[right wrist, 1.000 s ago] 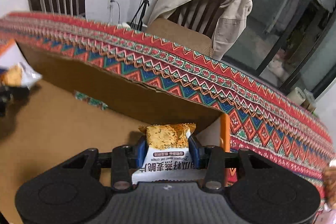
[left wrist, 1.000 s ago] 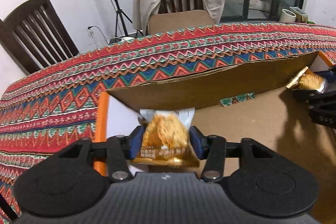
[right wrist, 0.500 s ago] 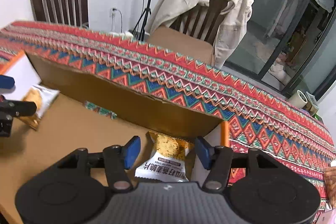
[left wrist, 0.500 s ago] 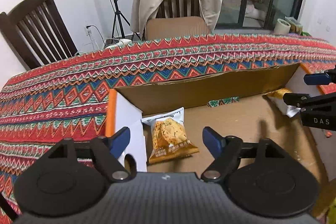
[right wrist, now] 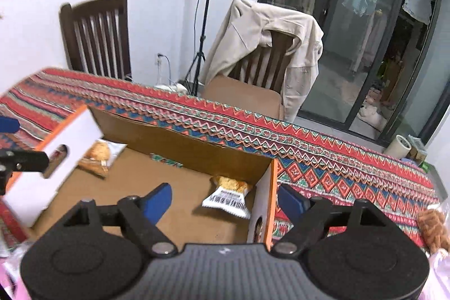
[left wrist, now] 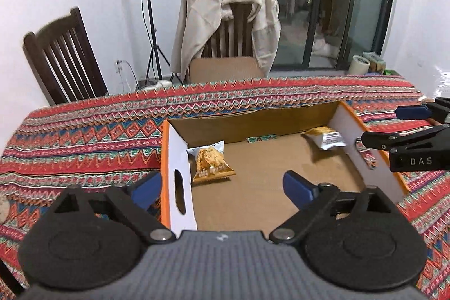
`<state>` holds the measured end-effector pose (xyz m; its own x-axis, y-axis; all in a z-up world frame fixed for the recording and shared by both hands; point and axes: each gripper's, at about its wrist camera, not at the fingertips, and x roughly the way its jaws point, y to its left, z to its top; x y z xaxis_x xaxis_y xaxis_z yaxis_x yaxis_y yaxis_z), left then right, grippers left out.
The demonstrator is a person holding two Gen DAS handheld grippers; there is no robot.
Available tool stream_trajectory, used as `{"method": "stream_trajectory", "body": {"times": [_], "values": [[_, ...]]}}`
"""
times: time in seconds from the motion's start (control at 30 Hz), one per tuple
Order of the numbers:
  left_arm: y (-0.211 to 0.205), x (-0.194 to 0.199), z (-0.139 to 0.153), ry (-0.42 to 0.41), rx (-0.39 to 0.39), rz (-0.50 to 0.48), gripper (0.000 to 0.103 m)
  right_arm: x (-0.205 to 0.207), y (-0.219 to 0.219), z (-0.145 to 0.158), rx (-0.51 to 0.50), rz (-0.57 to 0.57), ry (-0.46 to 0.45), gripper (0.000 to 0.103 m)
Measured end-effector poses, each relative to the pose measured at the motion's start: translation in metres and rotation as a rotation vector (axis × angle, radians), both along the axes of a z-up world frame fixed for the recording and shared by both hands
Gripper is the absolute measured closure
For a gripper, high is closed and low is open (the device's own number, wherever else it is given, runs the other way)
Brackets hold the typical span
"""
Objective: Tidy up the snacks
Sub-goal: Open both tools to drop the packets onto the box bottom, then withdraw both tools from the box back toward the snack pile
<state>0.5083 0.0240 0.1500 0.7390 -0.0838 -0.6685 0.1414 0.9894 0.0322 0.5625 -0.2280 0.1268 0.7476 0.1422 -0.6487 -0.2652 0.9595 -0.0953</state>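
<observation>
Right gripper point(left wrist: 416, 128): we see it cut off by the right edge in the left wrist view; only two fingers and a block lettered "DAS" show.
Left gripper point(right wrist: 11, 142): cut by the left edge in the right wrist view.
White-wrapped snack point(right wrist: 229, 194): we cannot read its print.
Orange-wrapped snack point(right wrist: 97, 156): blurred, partly behind the box wall point(right wrist: 70, 139).
Brown snack bag point(right wrist: 433, 227): cut by the right edge, blurred.
Tape roll point(left wrist: 360, 63): too small for detail.
</observation>
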Motion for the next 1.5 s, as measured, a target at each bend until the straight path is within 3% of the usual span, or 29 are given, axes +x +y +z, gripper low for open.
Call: {"method": "stream_trajectory", "body": {"times": [0.2,0.57,0.87,1.03,1.23,1.5], "values": [[0.000,-0.056,0.020,-0.075,-0.025,-0.011,0.000,-0.051,-0.017,0.017,0.074,0.000,-0.033,0.016],[0.009,-0.165,0.035,-0.208,-0.089,-0.019,0.000,-0.150,-0.036,0.039,0.129,0.050,-0.122,0.013],[0.003,-0.252,0.032,-0.370,-0.052,-0.027,0.000,-0.243,-0.047,0.041,0.207,0.109,-0.199,0.006],[-0.008,-0.295,0.016,-0.466,-0.006,-0.003,0.000,-0.286,-0.048,0.036,0.249,0.128,-0.234,0.005],[-0.006,-0.328,-0.017,-0.473,-0.040,-0.048,0.000,-0.328,-0.049,0.019,0.264,0.123,-0.260,0.004],[-0.003,-0.353,-0.077,-0.486,0.033,0.055,0.000,-0.372,-0.050,-0.031,0.295,0.050,-0.248,0.000]]}}
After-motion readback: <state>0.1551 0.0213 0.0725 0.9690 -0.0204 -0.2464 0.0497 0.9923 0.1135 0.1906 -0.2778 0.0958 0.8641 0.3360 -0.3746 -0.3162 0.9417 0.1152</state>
